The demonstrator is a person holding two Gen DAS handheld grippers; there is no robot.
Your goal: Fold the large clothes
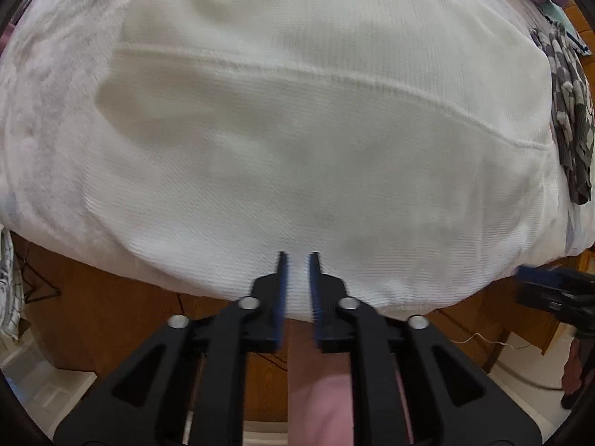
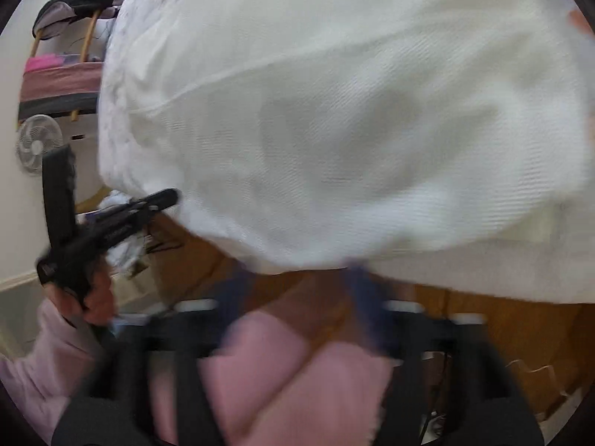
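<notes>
A large white ribbed garment [image 1: 297, 130] lies spread on the bed, with a seam running across it. My left gripper [image 1: 297, 256] points down at its near edge. The blue pads stand a narrow gap apart and do not press on the cloth. In the blurred right wrist view the same garment [image 2: 334, 130] fills the upper part. My right gripper [image 2: 297, 271] hangs just off its near edge with jaws wide apart and nothing between them. The left gripper [image 2: 167, 197] shows there too, at the garment's left corner, held by a hand in a pink sleeve [image 2: 44, 353].
A pale plush bed cover [image 1: 44, 111] lies under the garment. A grey patterned piece of clothing [image 1: 569, 119] sits at the bed's right edge. The wooden bed frame [image 1: 111, 316] runs below. A white fan [image 2: 37, 145] and a rack of clothes [image 2: 63, 74] stand at the left.
</notes>
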